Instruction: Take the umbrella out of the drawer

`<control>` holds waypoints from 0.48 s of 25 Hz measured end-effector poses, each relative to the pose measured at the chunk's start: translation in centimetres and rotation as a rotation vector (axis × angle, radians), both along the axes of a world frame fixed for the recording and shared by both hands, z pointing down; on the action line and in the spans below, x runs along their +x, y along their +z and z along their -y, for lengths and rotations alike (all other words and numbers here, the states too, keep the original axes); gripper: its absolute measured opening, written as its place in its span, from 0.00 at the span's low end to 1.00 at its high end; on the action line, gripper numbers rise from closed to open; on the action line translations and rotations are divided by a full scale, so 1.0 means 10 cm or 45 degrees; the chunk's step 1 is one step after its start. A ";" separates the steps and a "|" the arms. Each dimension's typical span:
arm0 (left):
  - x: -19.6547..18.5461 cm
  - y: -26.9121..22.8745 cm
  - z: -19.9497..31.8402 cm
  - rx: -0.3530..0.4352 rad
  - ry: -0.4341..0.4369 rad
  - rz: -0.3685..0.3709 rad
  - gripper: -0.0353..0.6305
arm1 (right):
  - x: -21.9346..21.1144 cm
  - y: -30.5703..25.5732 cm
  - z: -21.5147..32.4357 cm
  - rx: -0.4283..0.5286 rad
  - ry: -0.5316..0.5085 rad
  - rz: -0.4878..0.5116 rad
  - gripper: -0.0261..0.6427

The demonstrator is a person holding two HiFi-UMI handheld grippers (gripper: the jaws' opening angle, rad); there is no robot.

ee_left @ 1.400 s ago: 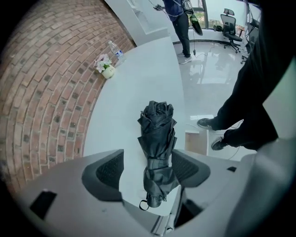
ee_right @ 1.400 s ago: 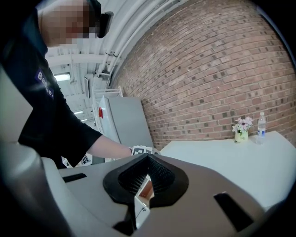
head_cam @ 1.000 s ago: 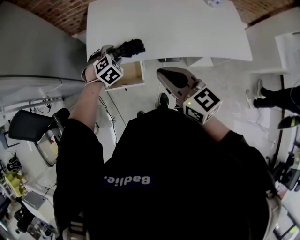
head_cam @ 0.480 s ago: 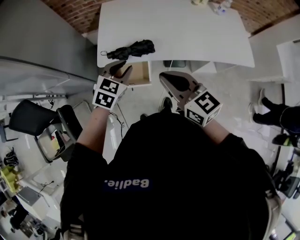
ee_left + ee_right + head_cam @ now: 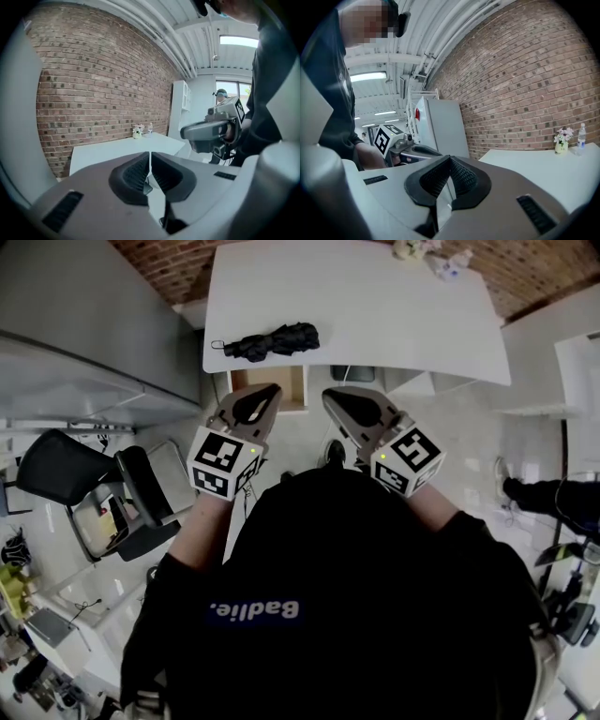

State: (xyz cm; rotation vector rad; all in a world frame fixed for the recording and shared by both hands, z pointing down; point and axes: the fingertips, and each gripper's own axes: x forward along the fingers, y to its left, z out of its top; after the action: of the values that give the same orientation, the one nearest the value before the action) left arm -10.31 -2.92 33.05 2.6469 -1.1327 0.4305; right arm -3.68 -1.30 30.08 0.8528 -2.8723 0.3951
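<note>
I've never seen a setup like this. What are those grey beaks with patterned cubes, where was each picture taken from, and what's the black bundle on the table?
No robot here: a person holds a grasping tool in each hand. One picture comes from a camera on the person's head, looking steeply down at the left tool and right tool; the patterned cubes are part of them. The other two come from cameras riding on each tool, looking along its two jaws. Both pairs of jaws are closed on nothing. The black bundle on the white table is a folded umbrella, lying apart from both tools. Some flowers and a water bottle stand at the far end, by the brick wall. Under the table's near edge a wooden drawer stands open.
</note>
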 end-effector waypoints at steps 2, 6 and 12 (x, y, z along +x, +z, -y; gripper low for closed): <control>0.03 -0.03 -0.08 -0.003 -0.003 -0.036 0.07 | -0.01 0.01 0.00 0.001 -0.002 -0.007 0.08; 0.03 -0.07 -0.17 -0.015 -0.005 -0.080 0.06 | -0.02 0.02 0.01 0.002 -0.008 -0.019 0.08; 0.01 -0.11 -0.22 0.004 -0.003 -0.105 0.06 | -0.08 0.03 0.00 0.011 -0.031 -0.022 0.08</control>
State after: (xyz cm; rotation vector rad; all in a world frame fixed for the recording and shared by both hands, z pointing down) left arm -10.23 -0.72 31.94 2.6395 -1.1120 0.3160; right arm -4.51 -1.27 30.35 0.8182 -2.8678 0.3707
